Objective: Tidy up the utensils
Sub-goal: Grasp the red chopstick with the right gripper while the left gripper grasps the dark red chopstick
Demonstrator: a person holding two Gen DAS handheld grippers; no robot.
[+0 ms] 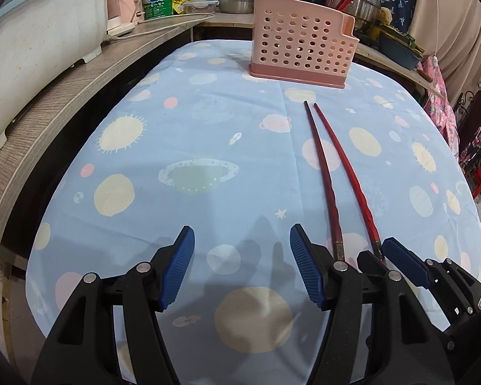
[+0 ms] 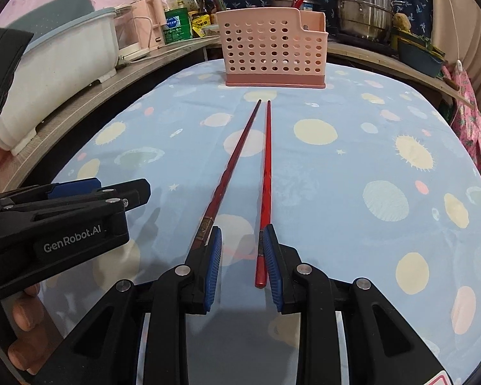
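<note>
Blue-padded right gripper (image 2: 242,256) sits low on the surface (image 2: 352,166), jaws partly spread: the brighter chopstick (image 2: 265,173) has its butt end between the pads, the darker chopstick (image 2: 232,160) runs just outside the left pad. To take both, it should probably shift left and widen before closing. Left gripper (image 1: 242,266) hovers beside it, spread and empty. Both sticks point toward the pink holder (image 2: 274,53) at the far edge; through its holes I cannot tell what it contains.
</note>
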